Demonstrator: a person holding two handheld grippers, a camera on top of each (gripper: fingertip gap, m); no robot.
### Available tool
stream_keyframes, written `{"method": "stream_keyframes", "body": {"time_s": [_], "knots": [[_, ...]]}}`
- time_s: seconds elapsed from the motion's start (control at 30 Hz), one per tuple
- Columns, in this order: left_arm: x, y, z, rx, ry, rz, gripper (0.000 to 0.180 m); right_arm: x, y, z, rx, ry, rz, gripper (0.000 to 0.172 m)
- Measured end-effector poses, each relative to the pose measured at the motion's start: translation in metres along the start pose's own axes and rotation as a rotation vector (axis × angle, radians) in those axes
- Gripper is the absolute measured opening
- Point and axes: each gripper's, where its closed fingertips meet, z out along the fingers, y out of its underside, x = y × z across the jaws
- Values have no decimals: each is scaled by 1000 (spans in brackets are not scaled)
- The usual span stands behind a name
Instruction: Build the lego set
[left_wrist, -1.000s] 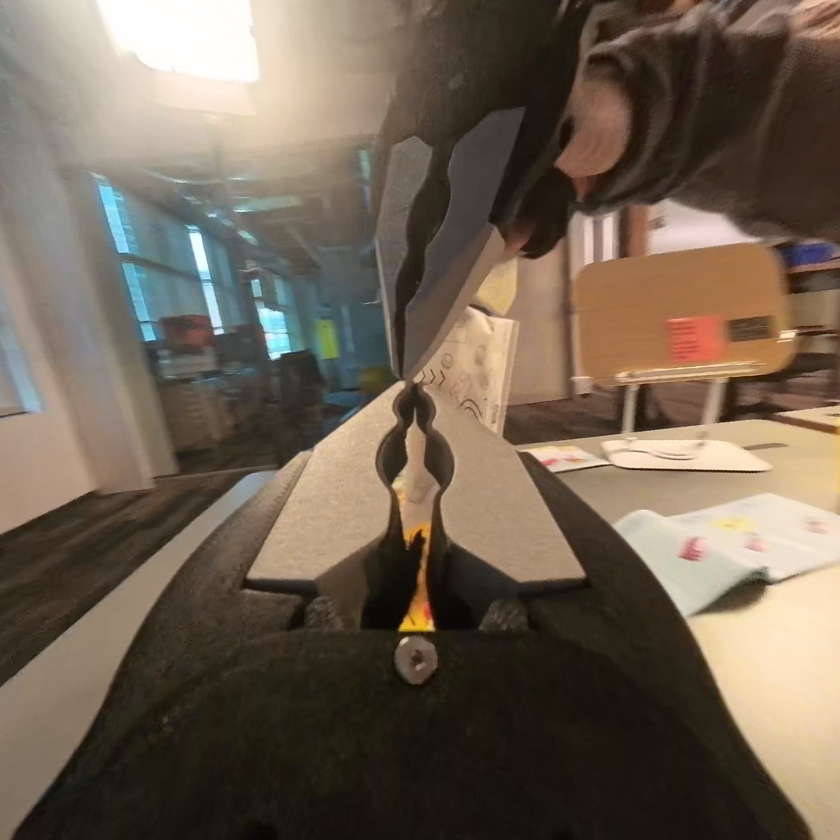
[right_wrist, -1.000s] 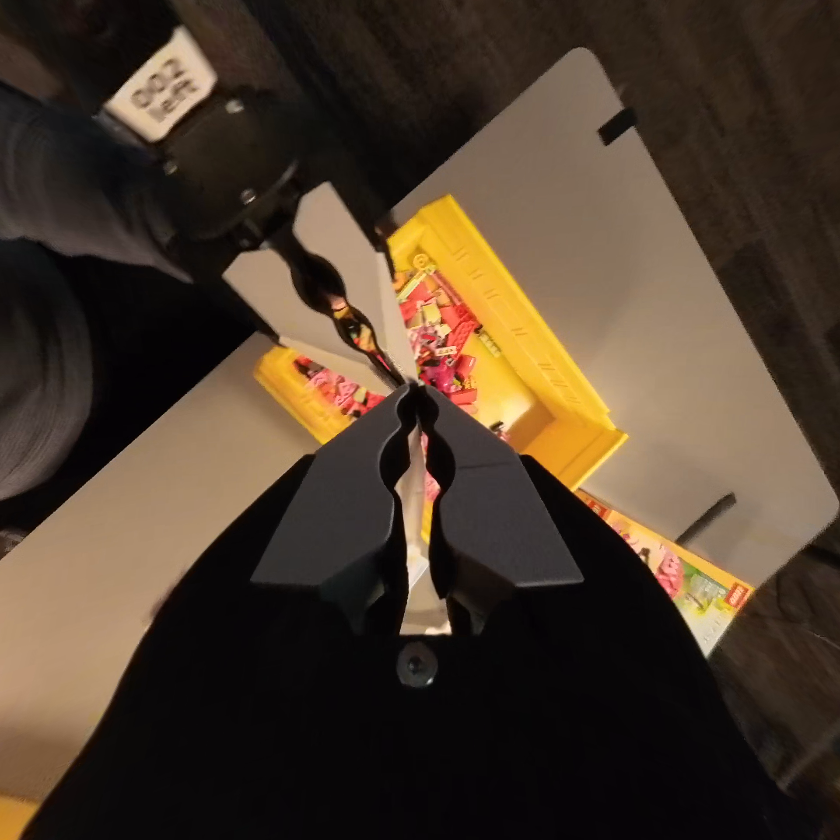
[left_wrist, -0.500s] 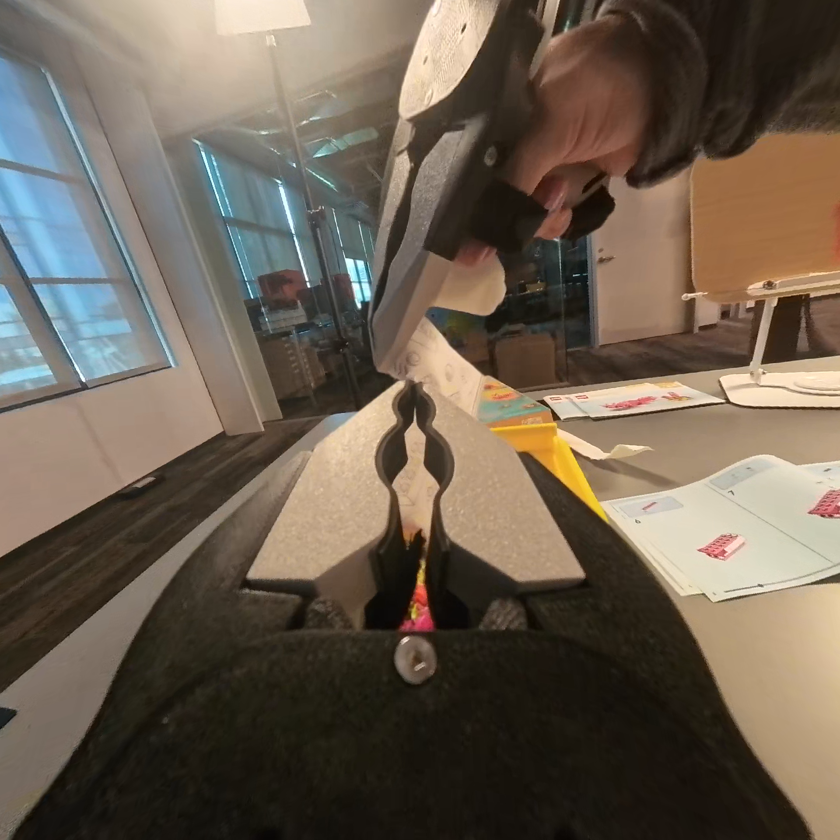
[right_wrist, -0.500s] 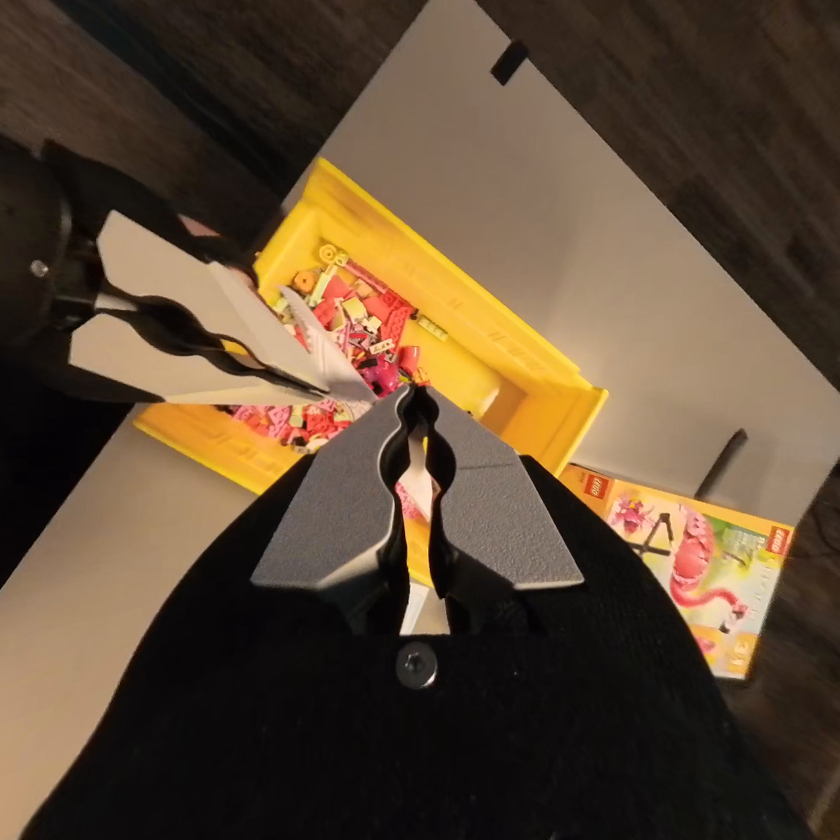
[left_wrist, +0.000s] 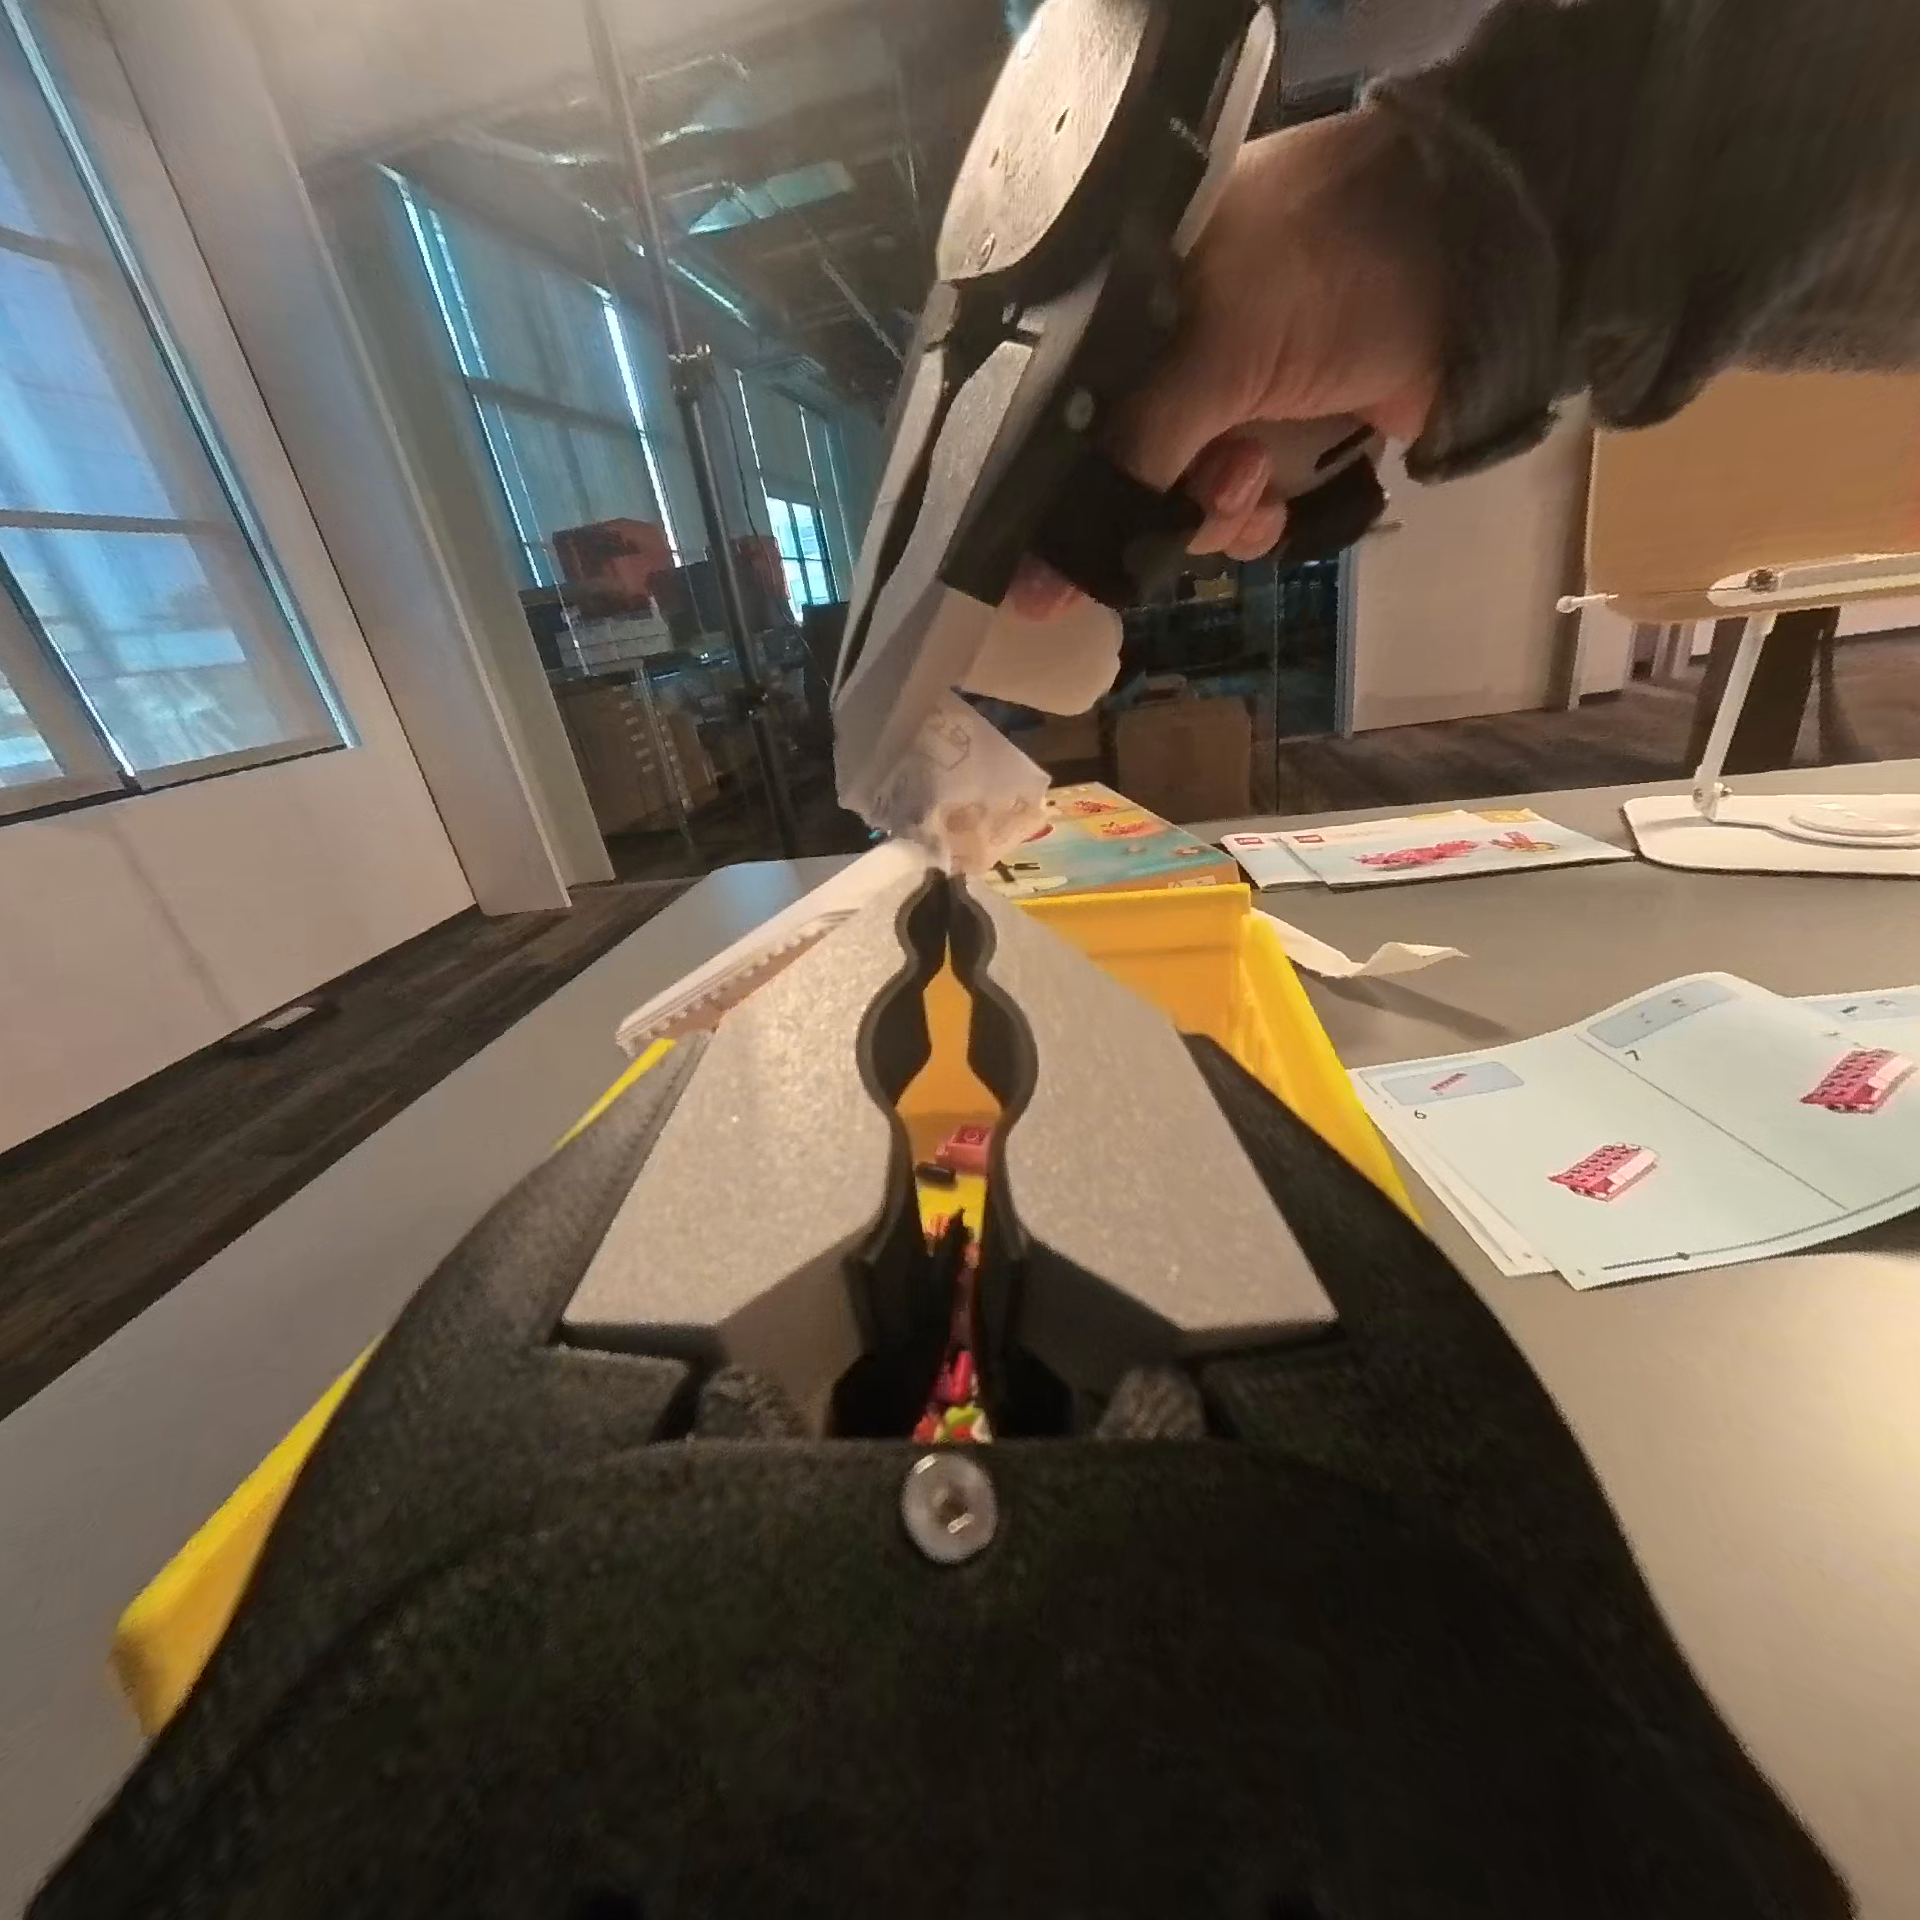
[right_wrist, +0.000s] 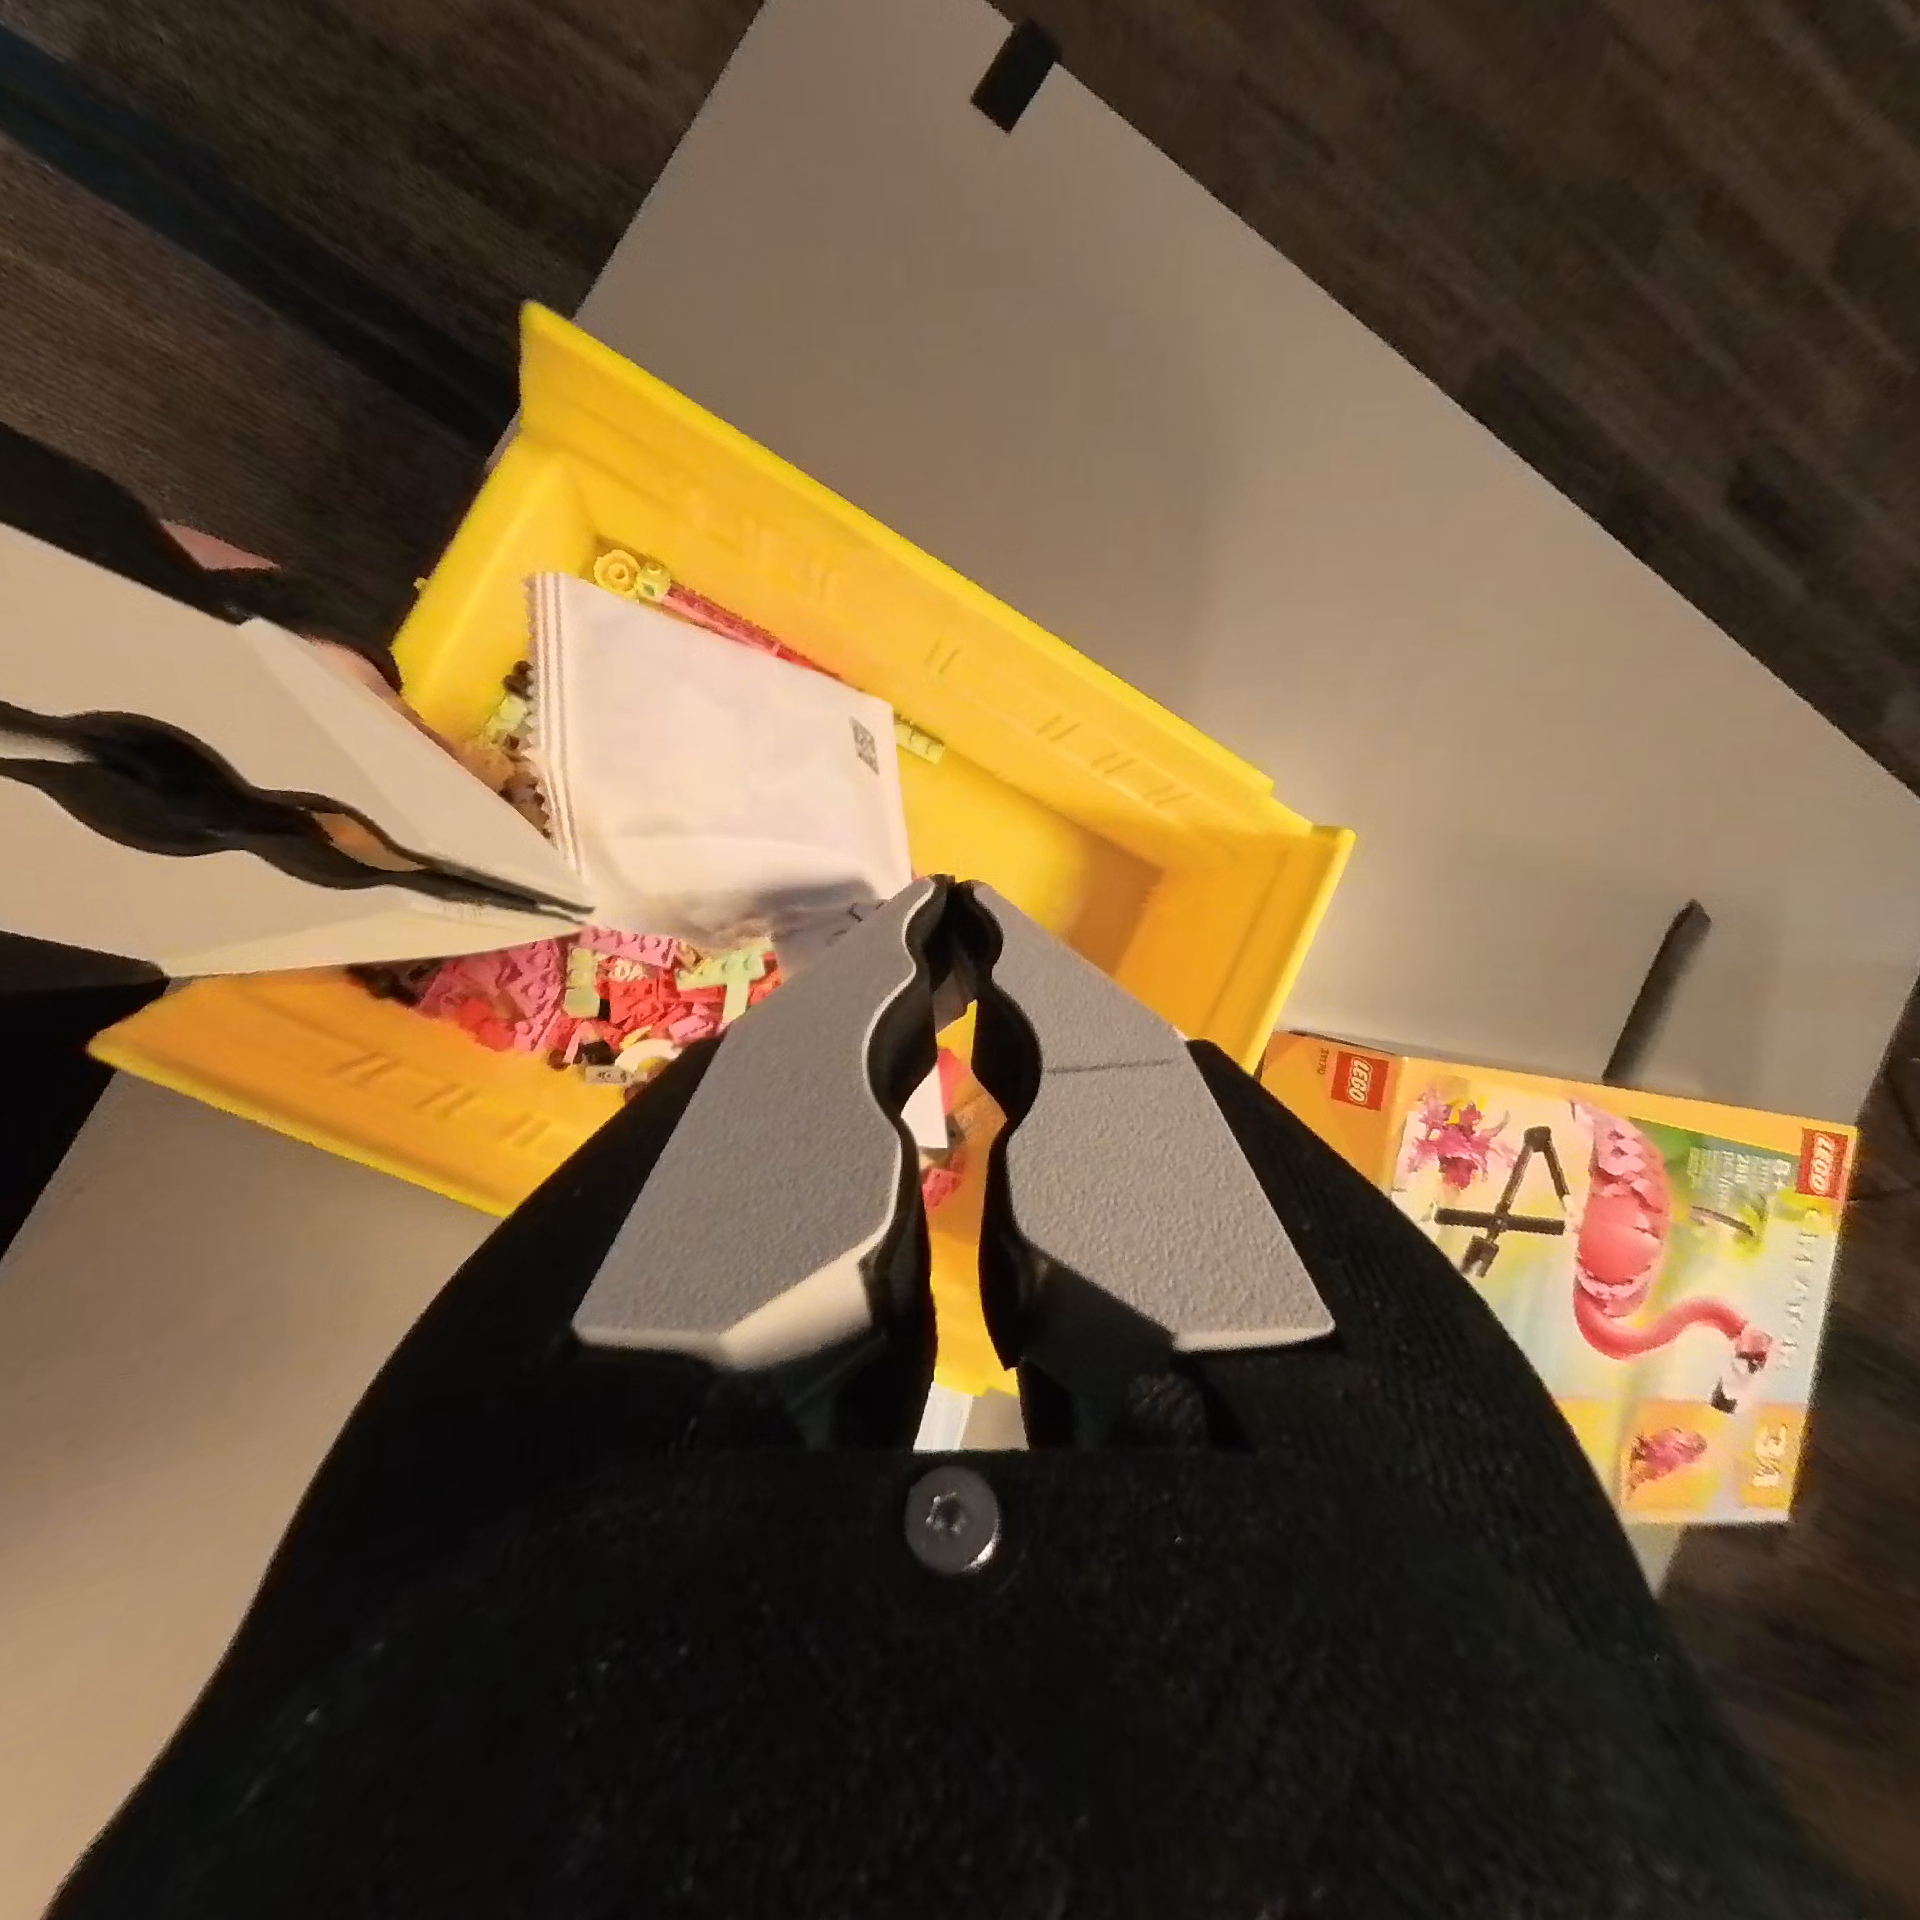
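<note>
Both grippers are closed on the same white paper bag (right_wrist: 717, 790), which hangs stretched between them above the yellow bin (right_wrist: 1049, 717). The left gripper (left_wrist: 943, 875) has its fingertips pinched together on a crumpled corner of the bag, with the pads pressing on the paper. The right gripper (right_wrist: 951, 896) comes down from above, a person's hand (left_wrist: 1299, 343) in a dark sleeve around its handle, and its closed tips clamp the bag's opposite edge. The bag is pale and part translucent, with a serrated sealed end toward the bin's far corner and a small printed square near one edge. Inside the bin, directly under the bag, lies a heap of small toy bricks (right_wrist: 623, 987) in pink, red and pale green. The bin stands on a grey table (right_wrist: 1039, 312). Just beyond the bin's far end lies a colourful toy box (right_wrist: 1621, 1278) showing a pink bird. To the right of the bin lie open instruction booklets (left_wrist: 1662, 1122), and a torn white paper strip (left_wrist: 1371, 951) rests against the bin's wall.
</note>
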Motion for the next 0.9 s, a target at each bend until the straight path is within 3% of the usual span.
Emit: {"method": "stream_keyframes", "body": {"time_s": [0.43, 0.6, 0.63, 0.7, 0.8, 0.9], "knots": [[5, 11, -5, -70, 33, 36, 0, -5, 15, 9, 92, -46, 64, 0], [-1, 8, -2, -93, 106, -192, 1, -15, 7, -15, 273, -59, 37, 0], [-4, 7, -3, -95, 99, -217, 7, -18, 8, -19, 283, -48, 10, 0], [-8, 4, -5, -95, 95, -180, 38, -25, 10, -26, 291, -36, -33, 0], [8, -3, -9, -84, 179, 64, 65, -37, 10, -36, 315, -59, -73, 0], [25, -4, -6, -108, 281, 248, 72, -51, 8, -42, 322, -108, -129, 0]]}}
